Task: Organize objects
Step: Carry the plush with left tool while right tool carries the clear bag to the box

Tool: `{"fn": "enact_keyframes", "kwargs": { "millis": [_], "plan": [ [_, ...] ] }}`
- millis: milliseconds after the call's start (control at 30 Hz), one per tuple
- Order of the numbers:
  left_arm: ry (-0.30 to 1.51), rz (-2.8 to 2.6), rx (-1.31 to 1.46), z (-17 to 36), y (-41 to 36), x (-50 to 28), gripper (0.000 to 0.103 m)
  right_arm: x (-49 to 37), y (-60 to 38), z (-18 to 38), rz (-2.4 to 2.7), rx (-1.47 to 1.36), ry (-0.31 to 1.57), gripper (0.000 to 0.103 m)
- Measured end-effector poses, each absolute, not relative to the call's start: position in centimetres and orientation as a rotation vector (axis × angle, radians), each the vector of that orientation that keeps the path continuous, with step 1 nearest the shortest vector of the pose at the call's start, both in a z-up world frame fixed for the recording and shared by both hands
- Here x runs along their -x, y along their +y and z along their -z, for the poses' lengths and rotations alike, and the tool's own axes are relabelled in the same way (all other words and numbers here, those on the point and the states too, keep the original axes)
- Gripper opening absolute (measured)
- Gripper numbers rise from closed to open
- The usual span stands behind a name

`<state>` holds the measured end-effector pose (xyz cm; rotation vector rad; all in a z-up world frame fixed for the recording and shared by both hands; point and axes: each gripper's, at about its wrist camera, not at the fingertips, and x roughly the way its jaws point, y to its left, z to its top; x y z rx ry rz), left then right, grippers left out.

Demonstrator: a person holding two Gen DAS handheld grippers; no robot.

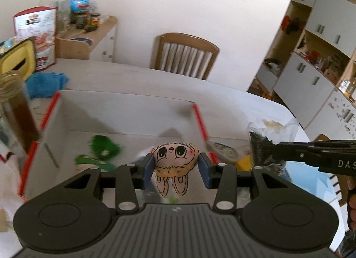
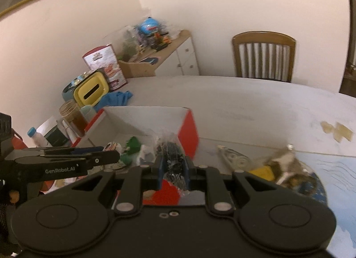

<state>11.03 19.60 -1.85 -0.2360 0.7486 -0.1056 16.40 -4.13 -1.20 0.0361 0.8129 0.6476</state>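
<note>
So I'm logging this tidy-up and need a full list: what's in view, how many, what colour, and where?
box: 1, white with red edges, on table
bunny toy: 1, tan, between left fingers, over box
green item: 1, in box
clear bag: 1, dark contents, pinched by right fingers
blue cloth: 1, beyond box
yellow container: 1, table's far left
chair: 1, wooden, behind table
left gripper: black, blue pads, open
right gripper: black, shut

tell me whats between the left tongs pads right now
A cartoon-face plush sits between the left tongs. The left wrist view shows one blue pad against its side and a small gap at the other, with the white box beyond.
</note>
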Motion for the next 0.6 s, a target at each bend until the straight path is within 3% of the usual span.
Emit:
{"fn": "enact_keyframes", "kwargs": {
  "millis": [600],
  "plan": [
    [0.806,0.043,0.222,5.4,25.8,-16.5,0.042,-19.8,6.7,5.2,-0.643,0.161,0.845,0.017]
  ]
}}
